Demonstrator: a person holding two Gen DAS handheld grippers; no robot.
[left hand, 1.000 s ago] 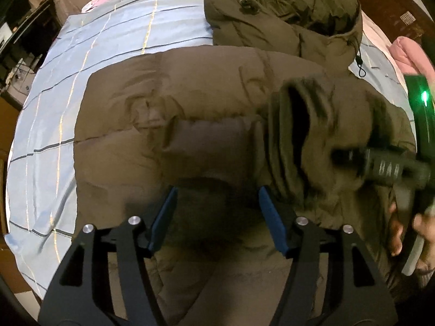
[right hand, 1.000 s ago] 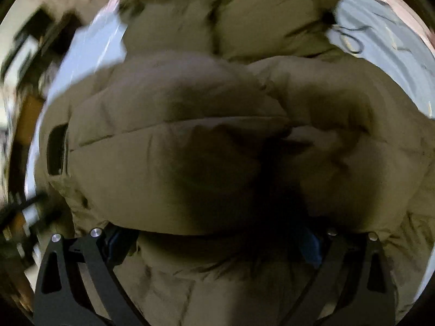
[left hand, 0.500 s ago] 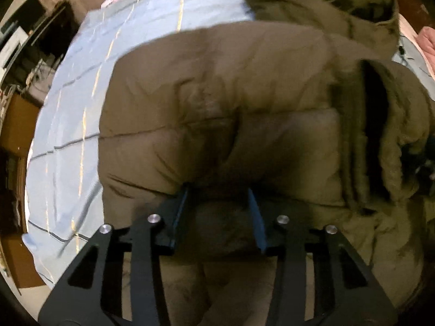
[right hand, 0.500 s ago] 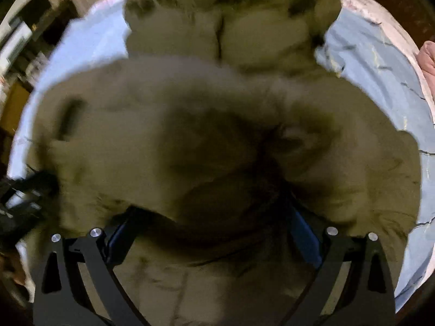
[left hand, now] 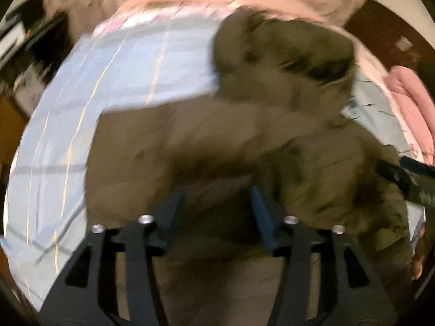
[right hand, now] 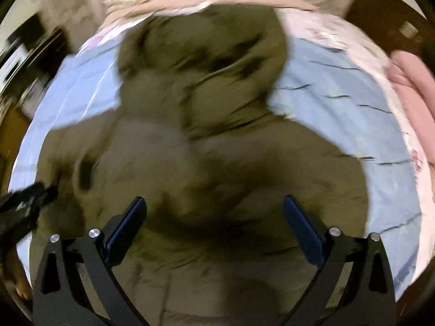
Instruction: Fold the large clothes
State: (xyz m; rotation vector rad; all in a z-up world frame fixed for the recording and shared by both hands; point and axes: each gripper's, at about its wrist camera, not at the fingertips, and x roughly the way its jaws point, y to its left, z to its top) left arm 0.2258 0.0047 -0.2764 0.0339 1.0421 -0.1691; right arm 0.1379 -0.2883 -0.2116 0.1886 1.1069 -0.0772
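Jacket (right hand: pixel 206 163) sprawls across bedsheet (left hand: pixel 122 76) — bare sheet beyond both side edges; both jaws released.

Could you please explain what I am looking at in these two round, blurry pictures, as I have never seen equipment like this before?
There is no robot: a person holds a two-fingered claw in each hand, each with a wide-angle camera looking along its fingers. One picture is from the left claw, the other from the right claw. Both look down on an olive puffer jacket lying on a bed with a light blue checked sheet. Pink bedding lies at the side. Both claws are open above the jacket and hold nothing. The blur is from motion.
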